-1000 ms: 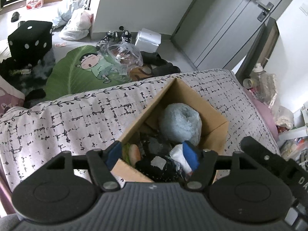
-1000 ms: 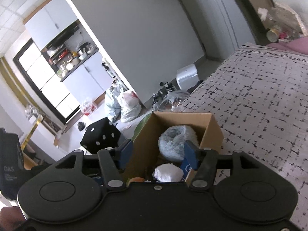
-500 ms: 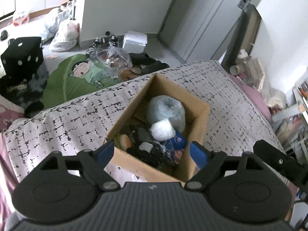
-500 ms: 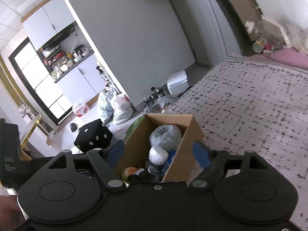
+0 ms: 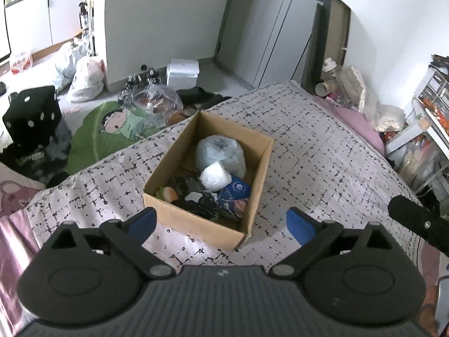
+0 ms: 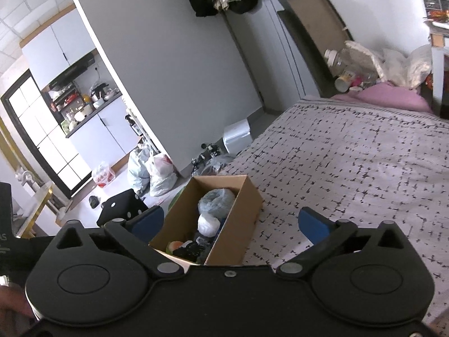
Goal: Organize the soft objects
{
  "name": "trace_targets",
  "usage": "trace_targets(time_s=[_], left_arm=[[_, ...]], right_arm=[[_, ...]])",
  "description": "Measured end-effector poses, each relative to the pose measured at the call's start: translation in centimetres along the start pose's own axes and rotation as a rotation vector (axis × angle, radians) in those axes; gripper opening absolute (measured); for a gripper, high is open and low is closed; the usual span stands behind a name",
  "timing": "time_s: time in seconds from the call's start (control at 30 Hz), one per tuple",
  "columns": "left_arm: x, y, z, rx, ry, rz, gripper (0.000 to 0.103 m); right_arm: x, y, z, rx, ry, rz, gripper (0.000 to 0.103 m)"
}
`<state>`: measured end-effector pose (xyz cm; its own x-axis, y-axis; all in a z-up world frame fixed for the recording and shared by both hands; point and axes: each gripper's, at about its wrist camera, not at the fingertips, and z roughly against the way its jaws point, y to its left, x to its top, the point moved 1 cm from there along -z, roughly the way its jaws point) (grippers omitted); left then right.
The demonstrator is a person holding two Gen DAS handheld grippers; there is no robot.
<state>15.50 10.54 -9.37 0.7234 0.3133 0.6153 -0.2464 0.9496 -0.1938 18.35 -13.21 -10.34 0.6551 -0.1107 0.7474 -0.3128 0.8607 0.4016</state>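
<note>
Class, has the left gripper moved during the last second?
Yes. The left gripper has pulled up and back from the cardboard box, jaws now wide open.

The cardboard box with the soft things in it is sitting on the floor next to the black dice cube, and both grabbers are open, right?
Not quite. The cardboard box sits on the bed's patterned blanket, not the floor; the left wrist view shows it. The black dice cube is down on the floor beyond the bed. Both the left gripper and right gripper are open and empty.
</note>
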Motion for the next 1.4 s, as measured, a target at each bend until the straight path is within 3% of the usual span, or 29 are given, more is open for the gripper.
trace_targets(time_s=[0.33, 0.87, 1.13, 1.4], left_arm=[[-0.6, -2.2, 3.9, -0.021, -0.063, -0.038, 0.103], [-3.4, -5.3, 8.7, -0.044, -0.112, -0.156, 0.103], [-4.8, -6.8, 10.9, -0.054, -0.133, -0.220, 0.103], [-5.9, -6.9, 12.8, -0.054, -0.144, -0.218, 0.103]], right_arm=[[-0.1, -1.5, 3.4, -0.079, -0.022, -0.046, 0.103], [-1.5, -1.7, 9.2, -0.217, -0.010, 0.050, 0.103], [-1.7, -1.8, 12.0, -0.217, -0.010, 0.056, 0.103], [-2.3, -3.1, 13.8, -0.227, 0.009, 0.027, 0.103]])
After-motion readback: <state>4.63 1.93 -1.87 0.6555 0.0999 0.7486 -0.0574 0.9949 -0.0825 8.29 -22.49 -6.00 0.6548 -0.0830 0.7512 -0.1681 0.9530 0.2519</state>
